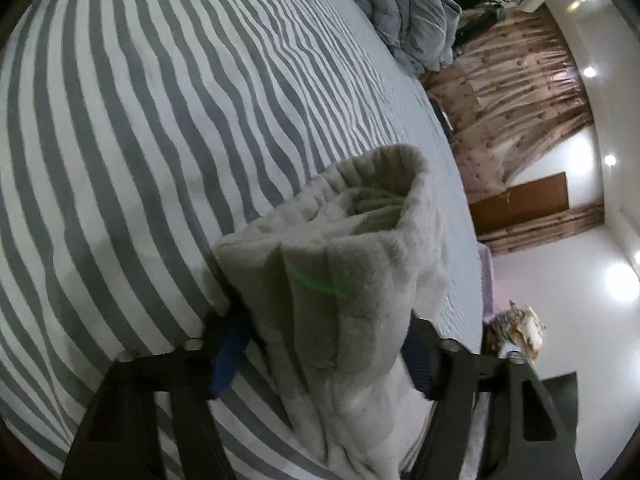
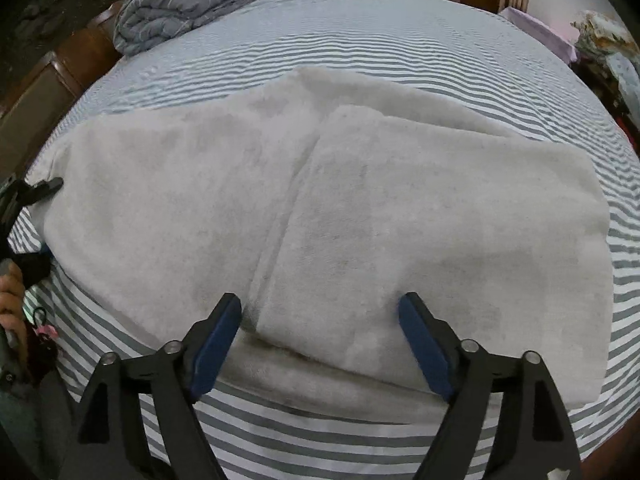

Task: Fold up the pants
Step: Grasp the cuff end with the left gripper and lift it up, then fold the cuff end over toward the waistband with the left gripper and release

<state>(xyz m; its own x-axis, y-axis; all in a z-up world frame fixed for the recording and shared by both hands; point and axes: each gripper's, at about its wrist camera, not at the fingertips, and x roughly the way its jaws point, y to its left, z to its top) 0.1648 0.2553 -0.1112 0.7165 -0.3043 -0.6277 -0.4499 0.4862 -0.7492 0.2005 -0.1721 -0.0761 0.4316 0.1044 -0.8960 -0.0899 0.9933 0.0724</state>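
A: Spreading under everything is the striped bed sheet, grey and white, and the pale fleecy pants lie flat on it just ahead of the right gripper, one layer folded over another.

B: And those fingers?

A: Wide apart, blue pads bare, with the near edge of the pants lying between them and nothing pinched.

B: The left gripper?

A: Its own camera shows a thick bunch of the pants filling the gap between its fingers, one end of it opening like a cuff ahead of them. The fabric covers the right pad almost wholly, so the contact itself is hard to see, but the fingers look closed on the bunch.

B: Does the right view add anything?

A: At its left edge a black fingertip touches the pants' corner, and below it a hand is cut off by the frame. The crumpled grey quilt lies far beyond the fingers.
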